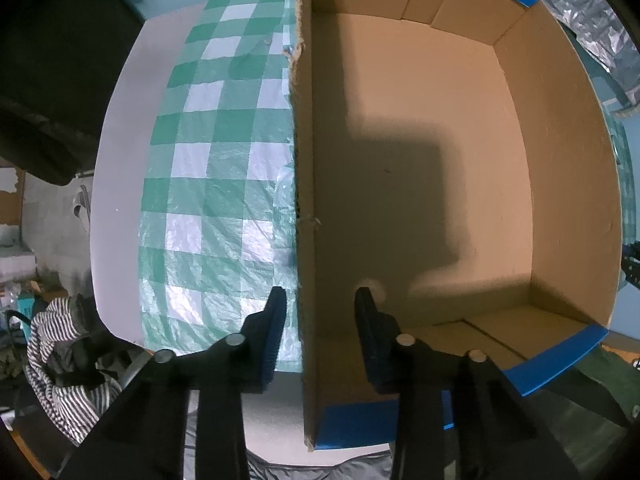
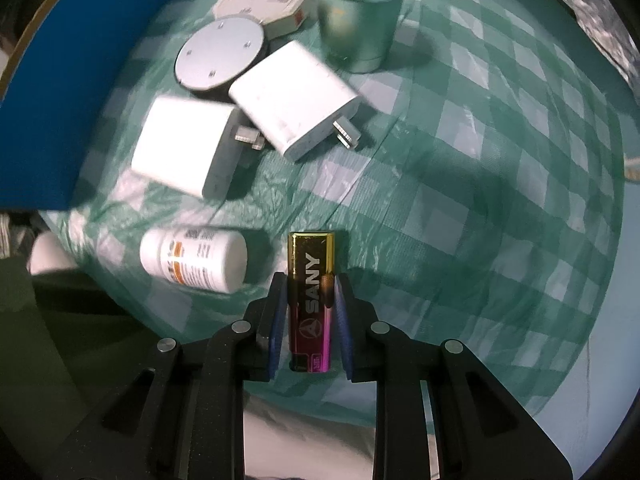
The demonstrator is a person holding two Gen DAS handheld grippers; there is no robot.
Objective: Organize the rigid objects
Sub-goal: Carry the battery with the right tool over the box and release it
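1. The right gripper (image 2: 311, 292) is clamped on a gold-and-magenta lighter (image 2: 311, 300) marked SANY. Its blue pads (image 2: 280, 320) press the 2 long sides low on the body, so the gold end juts out ahead of the fingertips

2. Gripping across the narrow width looks deliberate: the slim lighter sits straight between the pads and should not twist when carried

3. Whether the lighter has left the green checked cloth (image 2: 480, 200) or rests on it, I cannot tell

4. The left gripper (image 1: 320, 312) straddles the torn-edged left wall of the cardboard box (image 1: 560, 160), 1 finger outside over the cloth and 1 inside. The jaws stand narrow, but a gap shows on both sides of the wall, so I cannot tell whether the pads pinch it

5. That placement suggests the left hand is there to steady the light box while the other hand loads it. No objects show inside the box

6. Waiting on the cloth near the lighter: a white pill bottle (image 2: 194, 260) on its side just to the left, 2 white plug adapters (image 2: 182, 148) (image 2: 292, 98) leaning together, a grey disc (image 2: 219, 53), an octagonal white case (image 2: 262, 6) and a teal cylinder (image 2: 360, 12) upright at the far end

7. Judged stage: early, with the 1st piece in hand and the heap untouched
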